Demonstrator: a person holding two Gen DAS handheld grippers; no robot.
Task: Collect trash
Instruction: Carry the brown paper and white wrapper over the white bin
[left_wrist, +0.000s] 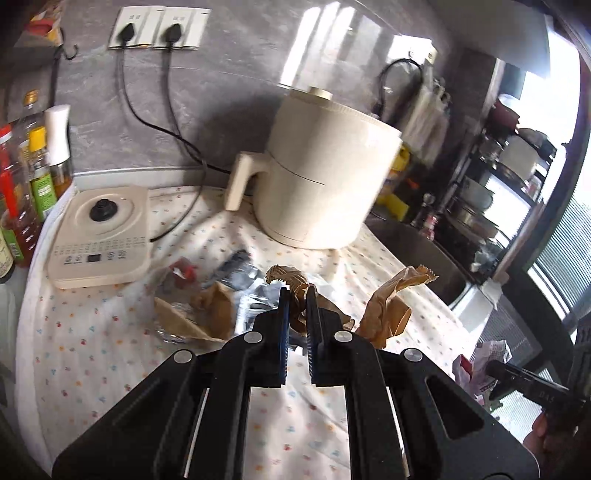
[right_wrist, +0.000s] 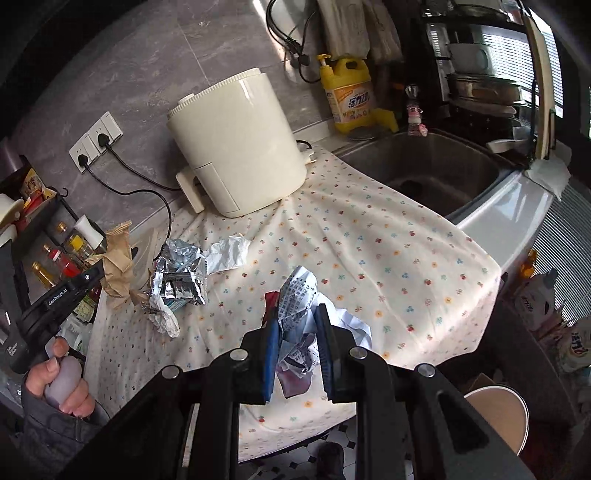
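Observation:
My left gripper (left_wrist: 296, 295) is shut on a crumpled brown paper bag (left_wrist: 388, 306) and holds it above the cloth-covered counter (left_wrist: 110, 332); the bag (right_wrist: 118, 266) also shows at the left of the right wrist view. My right gripper (right_wrist: 295, 314) is shut on a crumpled printed paper wad (right_wrist: 299, 295) above the counter's front edge. Silver foil wrappers (right_wrist: 181, 273) and white crumpled paper (right_wrist: 229, 253) lie on the cloth. More wrappers (left_wrist: 236, 273) and a red scrap (left_wrist: 183, 273) lie beyond the left gripper.
A cream air fryer (left_wrist: 325, 177) stands at the back. A cream kettle base (left_wrist: 99, 236) sits at the left beside bottles (left_wrist: 33, 177). A steel sink (right_wrist: 436, 173) lies to the right, with yellow detergent (right_wrist: 349, 92) behind it. A round bin (right_wrist: 498, 417) stands below the counter.

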